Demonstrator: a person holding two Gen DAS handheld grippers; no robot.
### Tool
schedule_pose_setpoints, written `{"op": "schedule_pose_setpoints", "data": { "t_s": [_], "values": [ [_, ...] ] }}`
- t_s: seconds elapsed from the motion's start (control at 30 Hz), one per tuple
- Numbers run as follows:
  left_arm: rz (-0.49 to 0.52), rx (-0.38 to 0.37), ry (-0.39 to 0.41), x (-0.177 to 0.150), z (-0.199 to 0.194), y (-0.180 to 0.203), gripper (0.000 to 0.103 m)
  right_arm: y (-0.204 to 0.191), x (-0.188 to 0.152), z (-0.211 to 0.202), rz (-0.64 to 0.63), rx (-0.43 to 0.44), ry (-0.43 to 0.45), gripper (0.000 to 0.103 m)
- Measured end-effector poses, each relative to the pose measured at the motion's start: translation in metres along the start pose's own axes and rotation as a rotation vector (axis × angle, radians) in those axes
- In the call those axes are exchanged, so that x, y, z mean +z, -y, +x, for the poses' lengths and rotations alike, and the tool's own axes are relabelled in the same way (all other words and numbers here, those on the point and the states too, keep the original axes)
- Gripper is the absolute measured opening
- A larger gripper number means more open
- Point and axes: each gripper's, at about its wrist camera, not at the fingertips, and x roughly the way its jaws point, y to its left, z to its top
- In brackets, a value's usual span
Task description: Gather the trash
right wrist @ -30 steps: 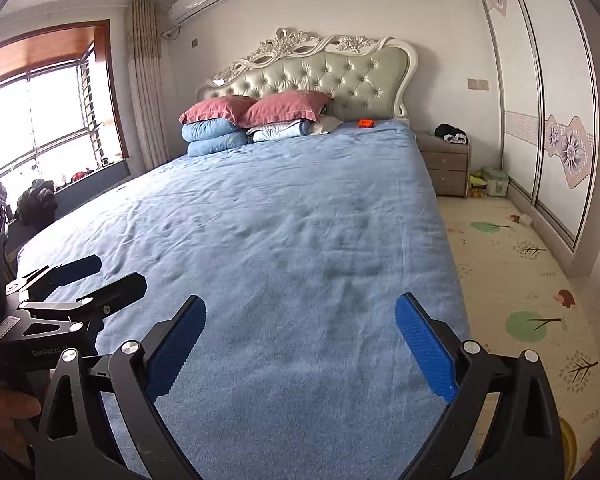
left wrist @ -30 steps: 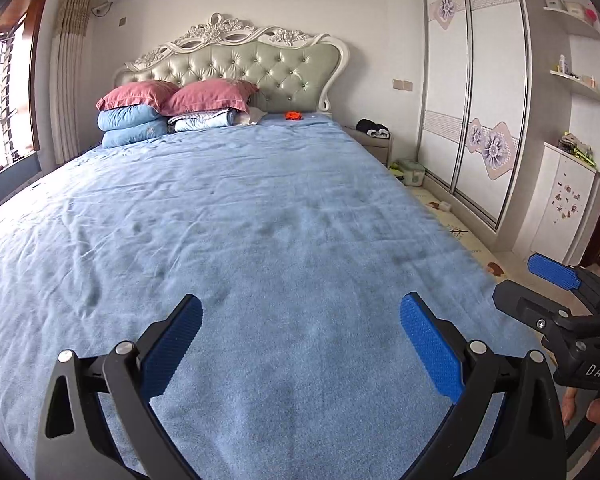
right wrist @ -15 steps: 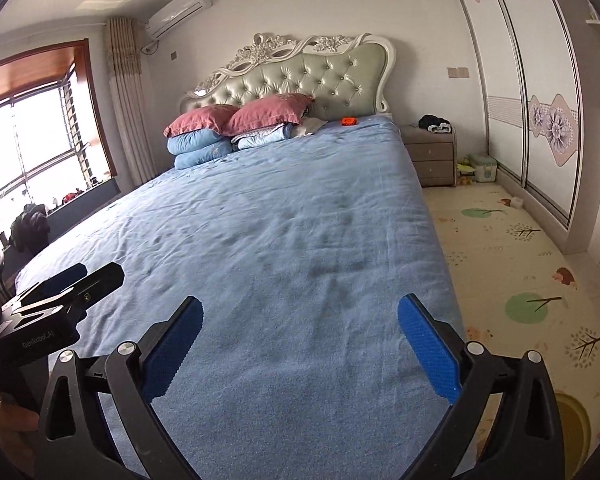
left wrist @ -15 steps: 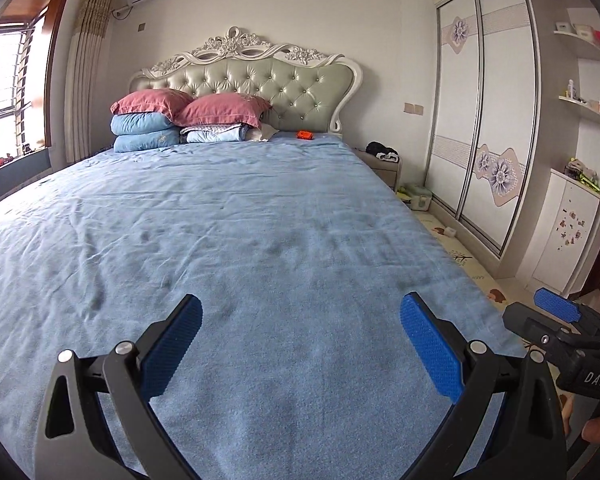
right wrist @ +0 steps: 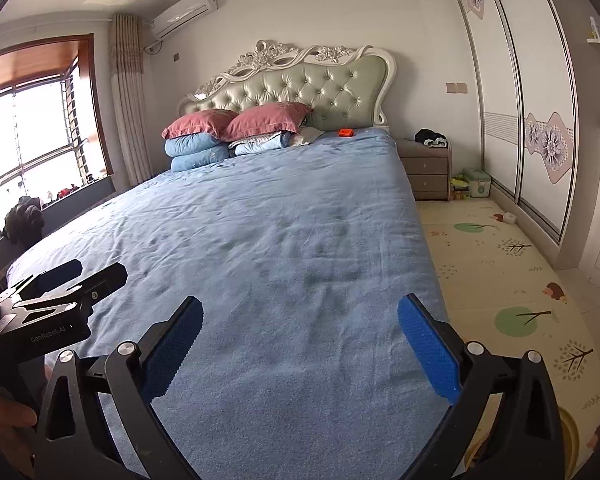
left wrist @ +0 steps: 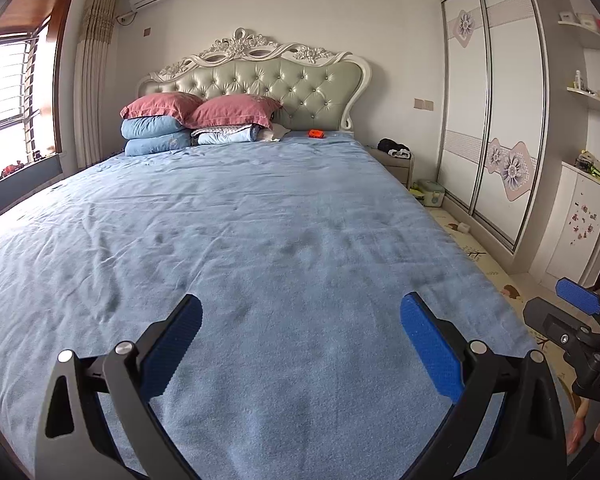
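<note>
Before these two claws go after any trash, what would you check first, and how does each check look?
1. Left gripper open and empty: ok.
2. Right gripper open and empty: ok.
3. Target found: cannot tell; the orange item near the headboard is too small to identify.
4. Path over the bed: ok, nothing lies between.
5. Item within reach: not ok, it sits at the far end.
6. Trash bin in sight: not ok.

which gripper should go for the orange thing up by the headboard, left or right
Right, probably. The orange item lies on the bed's right side near the nightstand, and the right gripper is over that edge. Both grippers are open and empty; the left gripper sits nearer the middle.
</note>
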Motion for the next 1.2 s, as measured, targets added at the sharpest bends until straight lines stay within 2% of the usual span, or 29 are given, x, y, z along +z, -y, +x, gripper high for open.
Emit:
{"op": "schedule_pose_setpoints", "data": {
  "t_s": [0.43,1.2],
  "values": [
    [0.009,-0.006,0.024,0.003,-0.007,-0.003,0.099,-0.011,0.000,0.005,-0.027,0.008,-0.034,0.095],
    [0.016,-0.002,0.003,0.005,-0.004,-0.003,0.099,-0.011,0.000,0.009,-0.028,-0.002,-0.044,0.095]
  ]
}}
